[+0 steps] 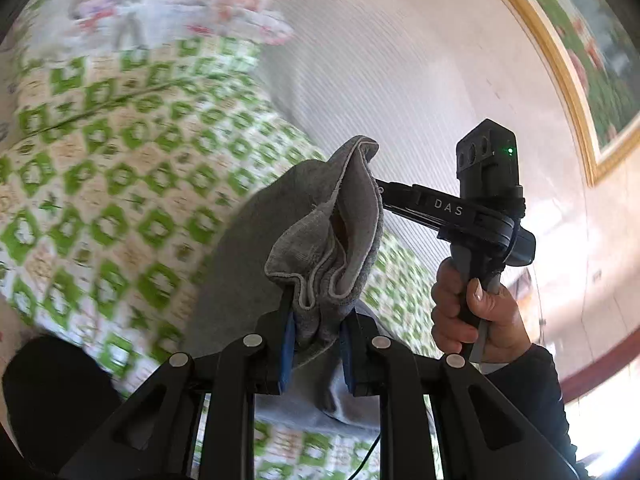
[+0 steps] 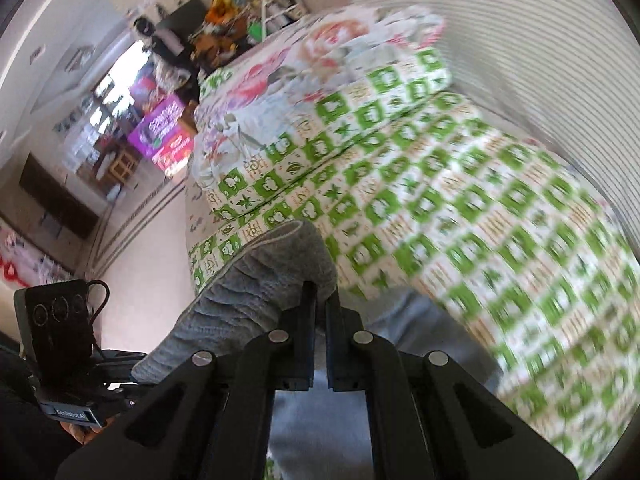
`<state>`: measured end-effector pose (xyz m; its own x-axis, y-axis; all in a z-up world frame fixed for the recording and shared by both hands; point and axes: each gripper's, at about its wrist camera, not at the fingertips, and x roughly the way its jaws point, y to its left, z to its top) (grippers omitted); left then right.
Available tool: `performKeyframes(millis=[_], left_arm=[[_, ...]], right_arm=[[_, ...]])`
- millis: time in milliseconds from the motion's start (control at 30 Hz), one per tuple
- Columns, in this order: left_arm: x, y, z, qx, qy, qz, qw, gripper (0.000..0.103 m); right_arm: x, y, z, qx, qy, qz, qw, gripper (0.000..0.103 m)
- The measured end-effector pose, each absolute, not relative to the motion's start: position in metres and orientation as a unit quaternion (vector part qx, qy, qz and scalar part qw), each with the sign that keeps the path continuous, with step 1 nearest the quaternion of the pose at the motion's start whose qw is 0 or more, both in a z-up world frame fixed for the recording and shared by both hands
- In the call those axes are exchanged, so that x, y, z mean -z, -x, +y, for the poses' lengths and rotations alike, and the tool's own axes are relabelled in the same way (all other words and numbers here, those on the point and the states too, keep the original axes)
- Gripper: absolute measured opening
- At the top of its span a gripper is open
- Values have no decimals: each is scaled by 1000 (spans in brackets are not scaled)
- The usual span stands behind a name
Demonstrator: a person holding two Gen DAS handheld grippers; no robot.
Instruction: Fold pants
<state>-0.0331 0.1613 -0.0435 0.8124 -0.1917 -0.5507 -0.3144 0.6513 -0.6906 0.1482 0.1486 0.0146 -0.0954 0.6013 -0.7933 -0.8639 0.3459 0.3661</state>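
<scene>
The grey pants [image 1: 320, 236] hang lifted above the bed, bunched at one end where both grippers have hold of them. In the left wrist view, the left gripper [image 1: 318, 344] is closed down on a thick wad of the fabric, its blue pads pressed into the cloth on either side; a stitched hem edge curls in loose folds above the fingers, and the rest of the garment drops away below them toward the bed. The right gripper [image 1: 380, 194] reaches in from the right side of that view, its tip buried in the same bunch, held by the person's right hand [image 1: 476, 312].

In the right wrist view, the right gripper [image 2: 319, 304] is nearly closed, a thin layer of the pants [image 2: 256, 300] pinched between its fingers, with a ribbed, gathered band bulging out to the left.

Under the cloth lies the bed [image 1: 100, 184], covered in a green-and-white checked quilt, with a floral pillow [image 1: 180, 4] at its far end. A ribbed white wall [image 1: 420, 72] runs along the bed's far edge. Open floor [image 2: 148, 240] shows past the near edge of the bed in the right wrist view.
</scene>
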Motion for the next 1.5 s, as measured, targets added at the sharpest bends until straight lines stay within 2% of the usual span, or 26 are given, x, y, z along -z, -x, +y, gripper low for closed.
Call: performKeyframes(millis=[267, 800, 1033, 1500], left_arm=[[38, 11, 87, 36, 367, 349, 861, 19], [45, -47, -41, 133, 278, 422, 853, 19], [63, -60, -68, 140, 253, 446, 847, 19], [59, -65, -115, 154, 211, 453, 852, 19]], right_arm=[[-32, -151, 38, -510, 83, 485, 705, 5], [-28, -148, -148, -427, -15, 482, 765, 5], [-7, -145, -197, -410, -56, 485, 771, 5], [-1, -147, -248, -406, -124, 455, 783, 5]])
